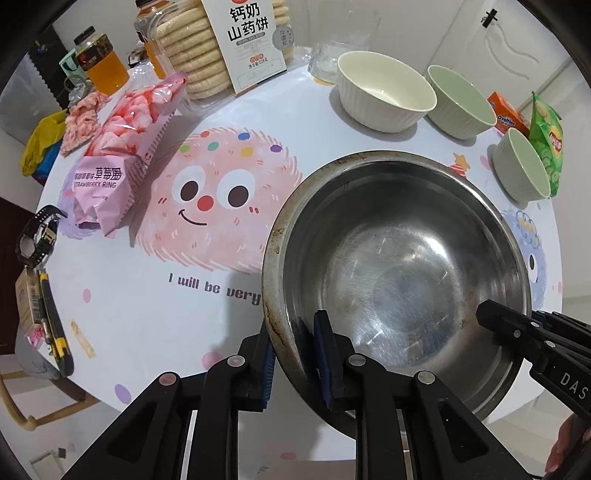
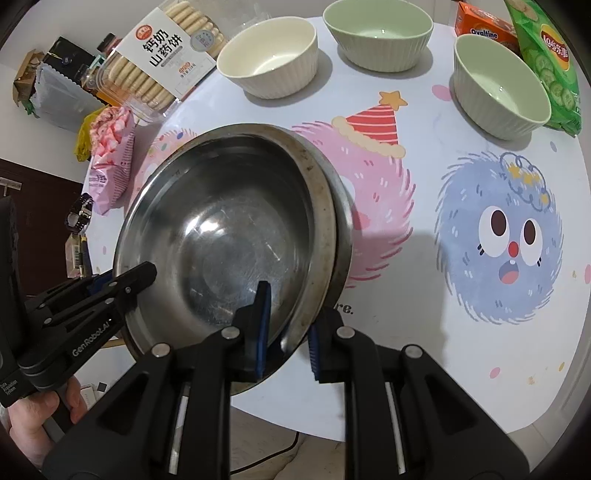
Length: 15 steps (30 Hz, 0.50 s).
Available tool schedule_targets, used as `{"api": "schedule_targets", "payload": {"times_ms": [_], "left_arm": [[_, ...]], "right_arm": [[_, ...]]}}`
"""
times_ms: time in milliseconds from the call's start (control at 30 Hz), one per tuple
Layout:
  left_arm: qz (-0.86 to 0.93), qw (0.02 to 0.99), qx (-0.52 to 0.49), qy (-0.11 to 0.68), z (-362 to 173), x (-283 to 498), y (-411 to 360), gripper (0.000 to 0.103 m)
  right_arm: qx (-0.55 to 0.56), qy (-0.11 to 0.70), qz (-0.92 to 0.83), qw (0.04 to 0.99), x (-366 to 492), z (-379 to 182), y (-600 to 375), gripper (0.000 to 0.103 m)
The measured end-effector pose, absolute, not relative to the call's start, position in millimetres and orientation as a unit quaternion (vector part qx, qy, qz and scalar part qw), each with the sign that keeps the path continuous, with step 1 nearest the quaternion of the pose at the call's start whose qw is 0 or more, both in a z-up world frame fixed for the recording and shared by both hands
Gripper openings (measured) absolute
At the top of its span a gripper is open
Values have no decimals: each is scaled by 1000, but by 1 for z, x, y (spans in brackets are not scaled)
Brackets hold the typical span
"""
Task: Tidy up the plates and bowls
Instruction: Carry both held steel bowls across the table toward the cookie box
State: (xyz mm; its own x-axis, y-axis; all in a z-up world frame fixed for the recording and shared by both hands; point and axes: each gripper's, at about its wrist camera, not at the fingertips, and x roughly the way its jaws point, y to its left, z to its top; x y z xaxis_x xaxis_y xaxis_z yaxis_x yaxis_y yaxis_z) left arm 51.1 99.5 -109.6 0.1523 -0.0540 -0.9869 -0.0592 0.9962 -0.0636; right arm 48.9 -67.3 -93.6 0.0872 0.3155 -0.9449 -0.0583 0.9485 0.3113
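A steel bowl (image 1: 399,266) is held tilted above the round table; in the right wrist view it (image 2: 221,221) appears nested in a second steel bowl (image 2: 343,229). My left gripper (image 1: 295,354) is shut on its near-left rim. My right gripper (image 2: 288,332) is shut on the right rim and shows in the left wrist view (image 1: 517,332). A cream ribbed bowl (image 1: 384,96) (image 2: 267,55) and two pale green ribbed bowls (image 1: 460,101) (image 1: 522,166) (image 2: 378,33) (image 2: 498,85) stand at the table's far side.
Snacks crowd the far left: a biscuit box (image 1: 221,48), a pink strawberry-ring bag (image 1: 118,155), and honey jars (image 1: 101,61). An Ovaltine box (image 2: 484,26) and green chips bag (image 2: 546,62) sit far right. A watch (image 1: 37,236) and a utility knife (image 1: 55,332) lie at the left edge.
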Motion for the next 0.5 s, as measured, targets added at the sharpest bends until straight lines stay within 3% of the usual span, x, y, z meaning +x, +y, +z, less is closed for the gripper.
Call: {"api": "schedule_targets", "payload": {"times_ms": [500], "left_arm": [[-7,747,-42,664,-128,61,95,23]], "right_arm": [[69,672,113,729,53,-101,-55,22]]}}
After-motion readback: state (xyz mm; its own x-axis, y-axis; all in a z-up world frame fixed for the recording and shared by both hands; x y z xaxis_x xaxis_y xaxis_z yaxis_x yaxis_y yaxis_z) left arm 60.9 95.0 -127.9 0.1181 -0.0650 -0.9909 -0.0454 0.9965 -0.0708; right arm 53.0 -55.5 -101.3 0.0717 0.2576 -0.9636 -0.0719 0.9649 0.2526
